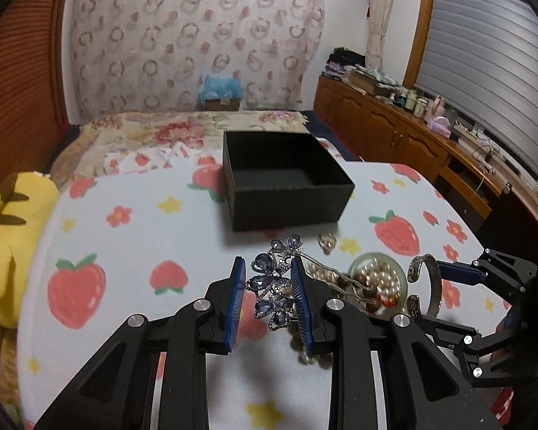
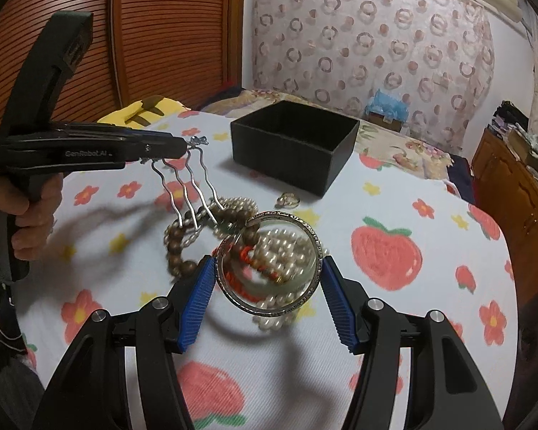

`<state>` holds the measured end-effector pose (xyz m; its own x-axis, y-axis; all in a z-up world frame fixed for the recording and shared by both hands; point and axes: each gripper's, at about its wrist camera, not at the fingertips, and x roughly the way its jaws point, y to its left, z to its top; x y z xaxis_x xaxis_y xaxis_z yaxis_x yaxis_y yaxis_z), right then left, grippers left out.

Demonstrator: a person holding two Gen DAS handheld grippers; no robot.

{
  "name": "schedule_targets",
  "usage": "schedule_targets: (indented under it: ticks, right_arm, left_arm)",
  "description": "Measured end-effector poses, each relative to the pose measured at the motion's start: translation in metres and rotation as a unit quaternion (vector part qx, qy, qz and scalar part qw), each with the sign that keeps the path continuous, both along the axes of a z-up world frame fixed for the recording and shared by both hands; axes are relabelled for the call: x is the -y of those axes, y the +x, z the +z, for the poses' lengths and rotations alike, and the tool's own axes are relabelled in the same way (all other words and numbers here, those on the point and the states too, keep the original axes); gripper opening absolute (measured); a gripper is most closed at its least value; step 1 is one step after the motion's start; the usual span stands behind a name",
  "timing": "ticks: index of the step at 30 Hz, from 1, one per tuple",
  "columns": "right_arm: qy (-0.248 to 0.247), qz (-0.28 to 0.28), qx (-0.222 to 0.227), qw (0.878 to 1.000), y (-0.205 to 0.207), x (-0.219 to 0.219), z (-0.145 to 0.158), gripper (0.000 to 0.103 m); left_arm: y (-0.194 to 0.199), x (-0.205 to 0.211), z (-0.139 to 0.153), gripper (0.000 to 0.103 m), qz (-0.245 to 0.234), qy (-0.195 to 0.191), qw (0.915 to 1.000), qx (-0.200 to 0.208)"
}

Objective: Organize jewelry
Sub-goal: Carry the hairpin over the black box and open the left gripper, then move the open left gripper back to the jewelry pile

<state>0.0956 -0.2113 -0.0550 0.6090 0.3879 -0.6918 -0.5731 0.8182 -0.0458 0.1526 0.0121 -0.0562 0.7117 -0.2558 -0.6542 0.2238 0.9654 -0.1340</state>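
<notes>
The left gripper (image 1: 267, 295) has its jaws clamped on the jewelled head of a hair comb (image 1: 272, 283): the 2 blue pads (image 1: 237, 301) press on either side of the purple-blue stones. From the right wrist view the same left gripper (image 2: 183, 148) holds the comb (image 2: 188, 186) clear of the cloth, its 4 wavy silver prongs hanging down and outward over the heap of jewelry. A hand (image 2: 25, 211) grips the handle of that tool at the left edge.

The right gripper (image 2: 265, 279) has its jaws closed on a silver cuff bangle (image 2: 269, 261), 1 blue pad touching each side of the ring, which sits tilted above the pile. In the left wrist view the bangle (image 1: 425, 279) lies to the right of the left jaws, with the right gripper (image 1: 448, 272) reaching in from that side.

Beneath and just beyond the right jaws lies a jade-green bangle (image 1: 376, 261) filled with pearl strands (image 2: 287, 247), and a brown bead bracelet (image 2: 177, 247) curls to the left of them. A small ring (image 2: 288, 199) lies on the cloth beyond the pile, between it and the black box (image 1: 287, 179). The box stands open-topped straight ahead of both pairs of jaws, well apart from them; its inside looks bare.

Everything rests on a strawberry-print cloth (image 1: 125, 243) covering the table. A yellow plush toy (image 1: 7, 233) sits far to the left of the left jaws.
</notes>
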Motion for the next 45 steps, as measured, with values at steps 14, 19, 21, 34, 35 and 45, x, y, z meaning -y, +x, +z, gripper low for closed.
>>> schedule_targets:
  ticks: [14, 19, 21, 34, 35, 45]
  right_arm:
    - [0.005, 0.003, 0.013, 1.000, 0.060, 0.003, 0.025, 0.062]
    - [0.004, 0.006, 0.013, 1.000, 0.082, 0.001, 0.029, 0.062]
    - [0.001, 0.008, 0.012, 1.000, 0.090, -0.001, 0.029, 0.062]
    - [-0.008, 0.026, 0.003, 1.000, 0.134, -0.023, 0.027, 0.062]
    - [-0.009, 0.028, 0.003, 1.000, 0.136, -0.025, 0.027, 0.062]
    - [-0.021, 0.037, 0.009, 0.999, 0.154, -0.042, 0.029, 0.062]
  left_arm:
    - [0.076, 0.017, 0.029, 0.024, 0.004, 0.025, 0.9993, 0.028]
    - [0.107, 0.021, 0.026, 0.024, 0.005, 0.025, 0.9994, 0.021]
    - [0.117, 0.021, 0.024, 0.024, 0.008, 0.027, 0.9994, 0.021]
    - [0.150, 0.016, 0.009, 0.032, 0.007, 0.023, 0.9997, 0.001]
    - [0.149, 0.016, 0.010, 0.036, 0.007, 0.024, 0.9997, 0.004]
    - [0.116, -0.009, 0.025, 0.055, 0.019, 0.037, 0.9987, 0.029]
